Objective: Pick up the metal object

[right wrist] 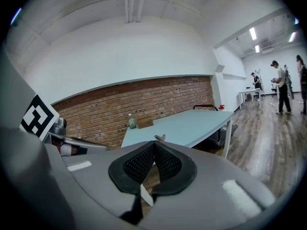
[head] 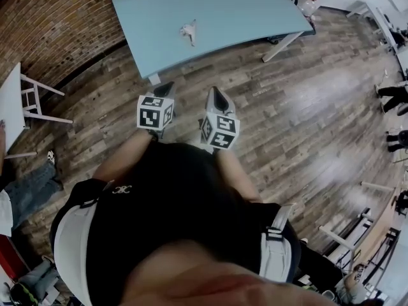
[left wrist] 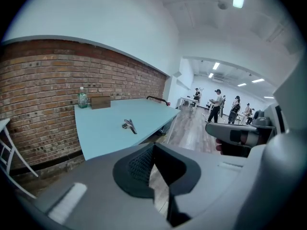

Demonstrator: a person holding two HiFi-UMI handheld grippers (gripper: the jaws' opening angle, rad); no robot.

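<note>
A small silvery metal object (head: 189, 30) lies near the middle of a light blue table (head: 255, 8). It also shows as the metal object (left wrist: 129, 125) in the left gripper view, and its tip, the metal object (right wrist: 159, 137), peeks over the jaws in the right gripper view. My left gripper (head: 164, 89) and right gripper (head: 217, 97) hang side by side over the wooden floor, short of the table's near edge. Both are shut with nothing between the jaws. The left gripper (left wrist: 152, 147) and right gripper (right wrist: 154, 145) point toward the table.
A green bottle (left wrist: 82, 98) and a brown box (left wrist: 100, 101) stand at the table's far end by the brick wall (head: 57, 24). A white chair (head: 29, 101) is at the left. Several people (left wrist: 217, 104) stand far off in the room.
</note>
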